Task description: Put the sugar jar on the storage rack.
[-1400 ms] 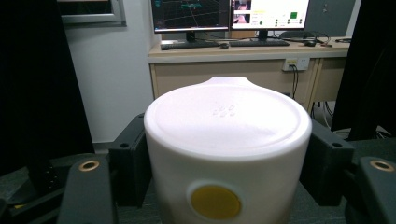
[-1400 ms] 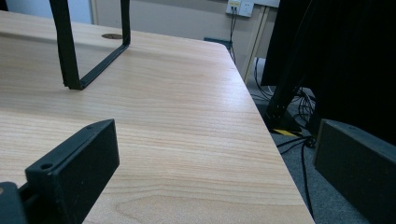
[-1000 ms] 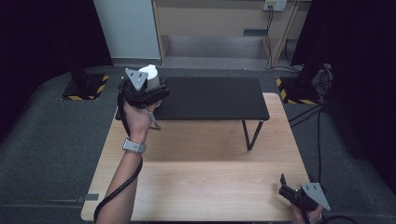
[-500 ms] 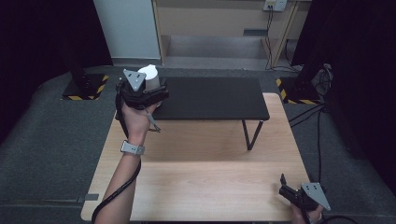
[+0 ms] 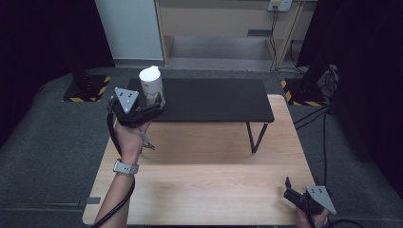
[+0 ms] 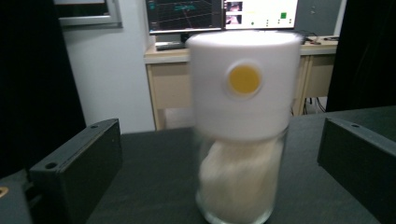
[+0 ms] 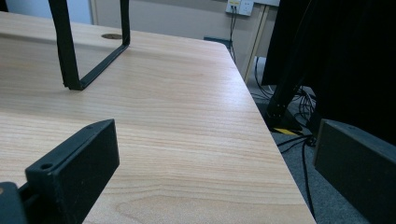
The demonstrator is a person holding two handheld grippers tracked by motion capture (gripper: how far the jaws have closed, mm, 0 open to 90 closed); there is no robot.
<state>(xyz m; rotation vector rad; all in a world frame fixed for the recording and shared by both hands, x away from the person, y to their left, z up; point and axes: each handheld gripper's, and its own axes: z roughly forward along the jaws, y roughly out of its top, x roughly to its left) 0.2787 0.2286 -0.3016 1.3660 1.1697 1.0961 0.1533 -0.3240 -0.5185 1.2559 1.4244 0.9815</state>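
Left gripper view: fingers [image 6: 74, 161] spread wide, flanking jar [image 6: 243, 130] untouched.

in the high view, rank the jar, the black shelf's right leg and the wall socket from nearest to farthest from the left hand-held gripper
1. Jar: between the open jaws of the left hand-held gripper, on the shelf's left end.
2. Shelf leg: toward the right, on the wooden table.
3. Wall socket: top right, far wall.

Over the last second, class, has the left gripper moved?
Barely. The left gripper stays at the near left corner of the black shelf, open around the white-lidded jar; the person's wrist has pulled back slightly toward the table's near edge.
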